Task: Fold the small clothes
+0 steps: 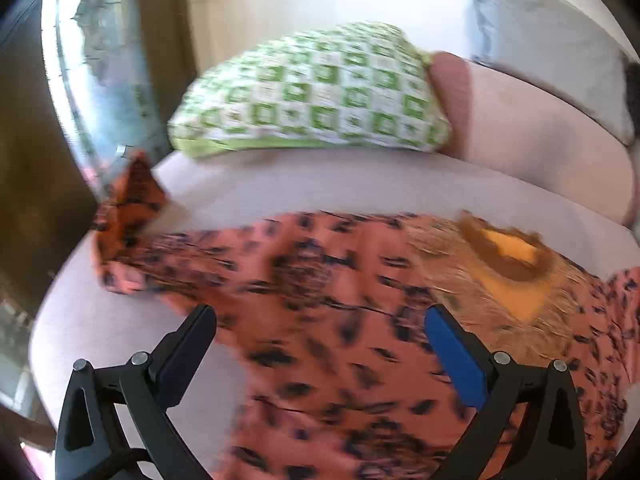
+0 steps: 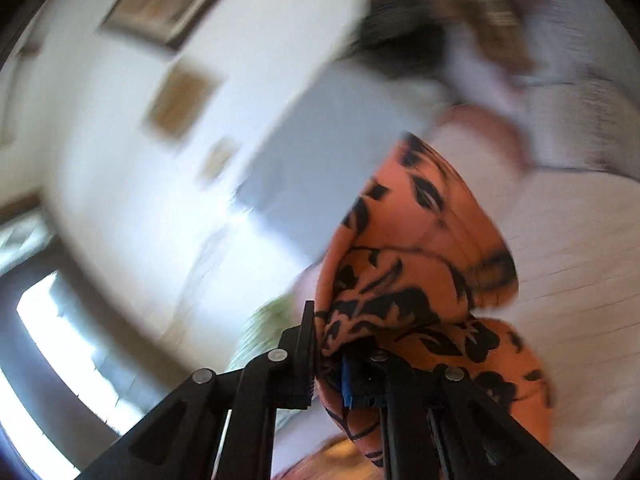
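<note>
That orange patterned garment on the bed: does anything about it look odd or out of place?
Nothing damaged or spilled. The orange garment lies rumpled, one corner sticking up at its far left end. The right tongs are shut on a bunched fold of it; the left tongs hang open above it.

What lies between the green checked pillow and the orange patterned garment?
Only bare pale sofa cushion separates the pillow from the garment, as the left wrist view shows.

The orange garment [image 1: 320,320] — black-blotched, lying spread and rumpled on the pale cushion, one corner lifted.
</note>
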`<control>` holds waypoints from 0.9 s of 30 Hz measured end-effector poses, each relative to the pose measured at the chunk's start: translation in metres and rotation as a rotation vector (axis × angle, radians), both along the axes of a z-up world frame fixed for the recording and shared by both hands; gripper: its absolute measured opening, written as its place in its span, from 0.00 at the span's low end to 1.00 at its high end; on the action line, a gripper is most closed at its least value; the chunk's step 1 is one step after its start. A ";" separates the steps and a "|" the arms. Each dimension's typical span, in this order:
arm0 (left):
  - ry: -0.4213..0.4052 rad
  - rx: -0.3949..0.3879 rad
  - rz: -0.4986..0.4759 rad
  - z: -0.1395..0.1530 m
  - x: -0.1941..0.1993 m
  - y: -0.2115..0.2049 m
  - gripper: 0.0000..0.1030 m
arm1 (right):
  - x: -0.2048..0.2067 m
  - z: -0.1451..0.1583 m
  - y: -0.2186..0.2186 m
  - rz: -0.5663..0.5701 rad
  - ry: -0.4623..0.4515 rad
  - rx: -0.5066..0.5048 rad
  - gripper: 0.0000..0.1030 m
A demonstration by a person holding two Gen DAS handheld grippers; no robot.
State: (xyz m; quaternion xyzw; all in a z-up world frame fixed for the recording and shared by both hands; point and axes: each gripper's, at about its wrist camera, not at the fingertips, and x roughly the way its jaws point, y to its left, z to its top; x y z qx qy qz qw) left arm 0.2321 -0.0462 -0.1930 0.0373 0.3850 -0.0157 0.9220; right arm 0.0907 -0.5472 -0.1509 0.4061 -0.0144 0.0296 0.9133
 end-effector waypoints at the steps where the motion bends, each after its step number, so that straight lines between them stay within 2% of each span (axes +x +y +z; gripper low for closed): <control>1: -0.003 -0.001 0.022 0.002 0.001 0.011 1.00 | 0.012 0.007 0.024 0.055 0.019 -0.023 0.10; 3: 0.002 -0.005 0.070 0.005 0.007 0.033 1.00 | 0.040 0.011 0.075 0.139 0.078 -0.077 0.10; 5: 0.012 -0.001 0.121 0.005 0.011 0.056 1.00 | 0.071 0.001 0.123 0.202 0.157 -0.131 0.10; 10: 0.027 0.010 0.214 0.000 0.015 0.104 1.00 | 0.158 -0.070 0.215 0.411 0.382 -0.081 0.14; 12: 0.041 0.018 0.230 -0.002 0.017 0.117 1.00 | 0.190 -0.102 0.239 0.509 0.481 -0.031 0.19; 13: 0.047 0.016 0.234 -0.004 0.019 0.119 1.00 | 0.208 -0.125 0.250 0.579 0.549 0.047 0.29; 15: 0.058 0.004 0.241 -0.005 0.019 0.127 1.00 | 0.222 -0.163 0.266 0.658 0.620 0.177 0.57; 16: 0.064 0.001 0.245 -0.005 0.019 0.129 1.00 | 0.227 -0.174 0.271 0.692 0.626 0.203 0.75; 18: 0.069 -0.001 0.249 -0.005 0.020 0.130 1.00 | 0.221 -0.180 0.284 0.752 0.630 0.164 0.76; 20: 0.068 -0.007 0.250 -0.005 0.022 0.130 1.00 | 0.208 -0.172 0.289 0.788 0.618 0.112 0.76; 22: 0.070 -0.014 0.244 -0.005 0.023 0.126 1.00 | 0.187 -0.161 0.277 0.813 0.568 0.099 0.76; 25: 0.079 -0.037 0.219 -0.004 0.024 0.117 1.00 | 0.158 -0.145 0.244 0.772 0.511 0.070 0.76; 27: 0.091 -0.067 0.181 -0.004 0.024 0.107 1.00 | 0.129 -0.135 0.208 0.668 0.509 0.044 0.76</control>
